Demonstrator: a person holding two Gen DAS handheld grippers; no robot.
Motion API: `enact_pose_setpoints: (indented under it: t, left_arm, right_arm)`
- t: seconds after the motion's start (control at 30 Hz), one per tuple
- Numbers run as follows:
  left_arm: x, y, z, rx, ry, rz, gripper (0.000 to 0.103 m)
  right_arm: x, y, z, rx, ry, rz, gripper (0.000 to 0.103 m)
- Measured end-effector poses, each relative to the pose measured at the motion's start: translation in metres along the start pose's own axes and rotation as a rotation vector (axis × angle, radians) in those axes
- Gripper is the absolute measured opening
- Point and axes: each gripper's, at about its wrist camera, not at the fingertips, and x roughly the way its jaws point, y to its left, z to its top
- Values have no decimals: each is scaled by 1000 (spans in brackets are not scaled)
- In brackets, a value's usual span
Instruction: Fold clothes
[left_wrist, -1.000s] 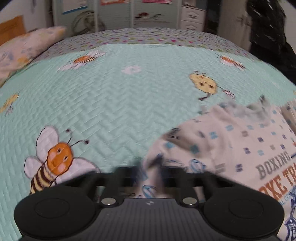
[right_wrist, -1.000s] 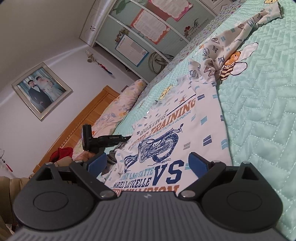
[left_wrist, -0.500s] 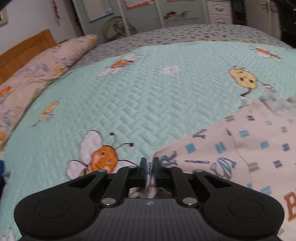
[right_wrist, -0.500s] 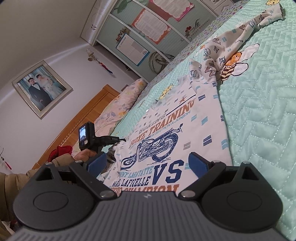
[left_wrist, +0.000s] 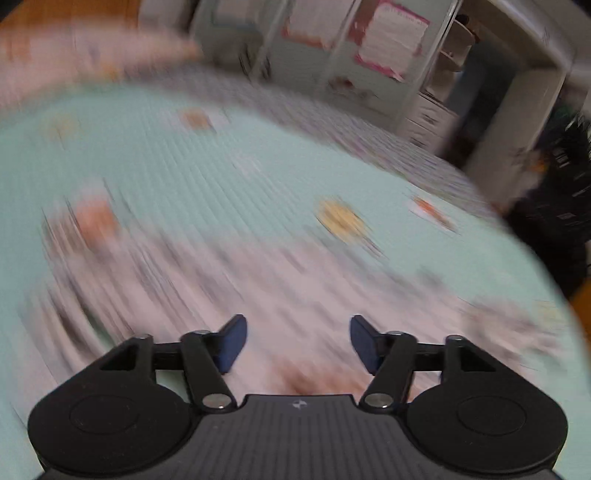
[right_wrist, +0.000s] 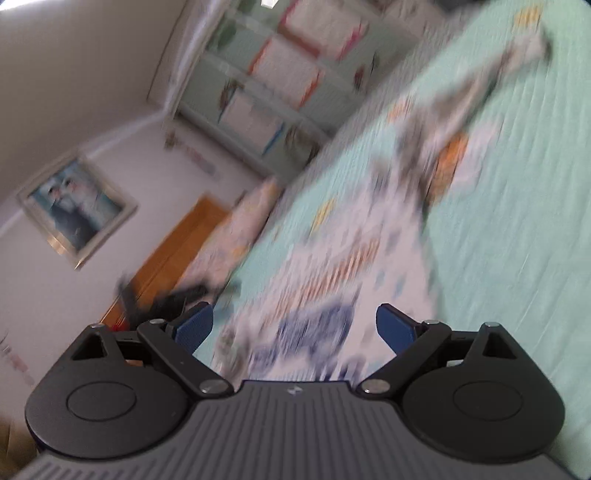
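Note:
A white printed long-sleeved shirt (right_wrist: 332, 280) with orange and blue lettering lies flat on the mint quilted bedspread (right_wrist: 517, 221). In the left wrist view it is a blurred pale patch (left_wrist: 258, 295) right ahead. My left gripper (left_wrist: 297, 341) is open and empty above the shirt. My right gripper (right_wrist: 295, 328) is open and empty over the shirt's lower printed part. One sleeve (right_wrist: 480, 81) stretches away toward the far right. Both views are motion-blurred.
A pillow (right_wrist: 236, 229) and wooden headboard (right_wrist: 177, 251) lie at the bed's left end. A wardrobe with posters (left_wrist: 369, 55) stands behind the bed. A framed photo (right_wrist: 74, 206) hangs on the wall. Dark clothing (left_wrist: 554, 206) hangs at far right.
My left gripper was shut on the shirt's edge half a second ago; it has let go, opened and swung quickly right. My right gripper stays open and has shifted a little.

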Motion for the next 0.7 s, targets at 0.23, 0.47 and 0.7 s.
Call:
enact_pose_setpoints:
  t: [0.23,0.47,0.7]
  left_arm:
    - [-8,-25,-84,-88,62,-98,72]
    - [-2,-27,-92,-48,18,-113,84]
    - [5,-35,-91,5,17,-134,95]
  right_arm:
    - [-16,-55,102,21,-236,-273,95]
    - [-4,-147,141,409,-366,-255,85]
    - [21,-155,159,429,-375,-382,85]
